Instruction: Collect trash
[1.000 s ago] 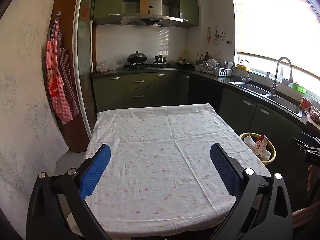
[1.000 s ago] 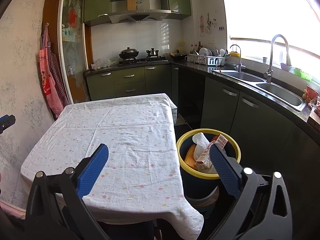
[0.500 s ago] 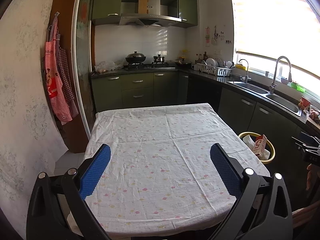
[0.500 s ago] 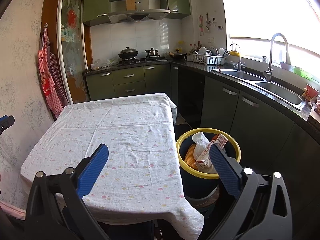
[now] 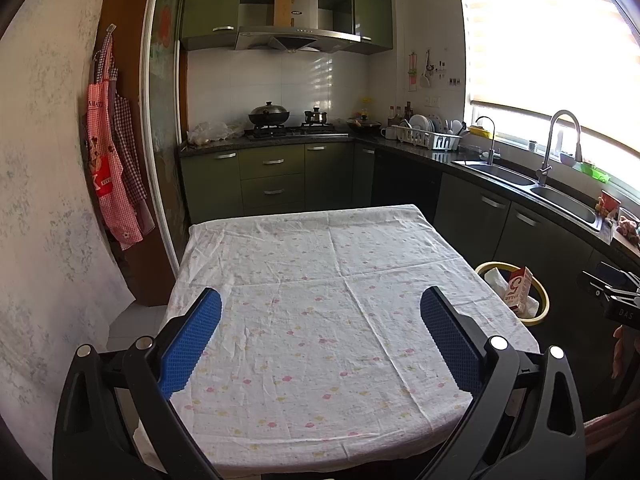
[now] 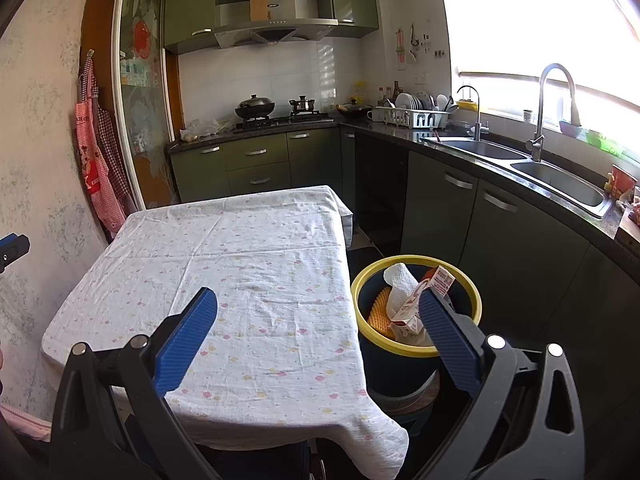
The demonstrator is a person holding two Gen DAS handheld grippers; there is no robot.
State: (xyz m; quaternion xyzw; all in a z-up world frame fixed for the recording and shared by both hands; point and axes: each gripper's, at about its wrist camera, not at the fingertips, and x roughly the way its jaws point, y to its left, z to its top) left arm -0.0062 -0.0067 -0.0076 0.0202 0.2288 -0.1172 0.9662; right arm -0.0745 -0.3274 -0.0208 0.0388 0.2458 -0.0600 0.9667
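A dark bin with a yellow rim [image 6: 416,350] stands on the floor right of the table. Inside it lie a red-and-white carton [image 6: 424,296], a crumpled white paper towel [image 6: 400,284] and something orange and ribbed [image 6: 380,312]. The bin [image 5: 536,320] and its carton [image 5: 519,289] also show at the right in the left wrist view. My left gripper [image 5: 320,306] is open over the near part of the table with nothing between its blue pads. My right gripper [image 6: 318,306] is open above the table's right edge, its right finger in front of the bin.
The table wears a white flowered cloth [image 5: 320,280] with nothing on it. Green cabinets and a dark counter with a sink [image 6: 560,180] run along the right and back. Aprons [image 5: 116,184] hang on the left wall. The other gripper's tip [image 5: 612,292] shows at the right edge.
Both views have risen and drawn back very slightly. The grippers stay open and the bin's contents have not moved.
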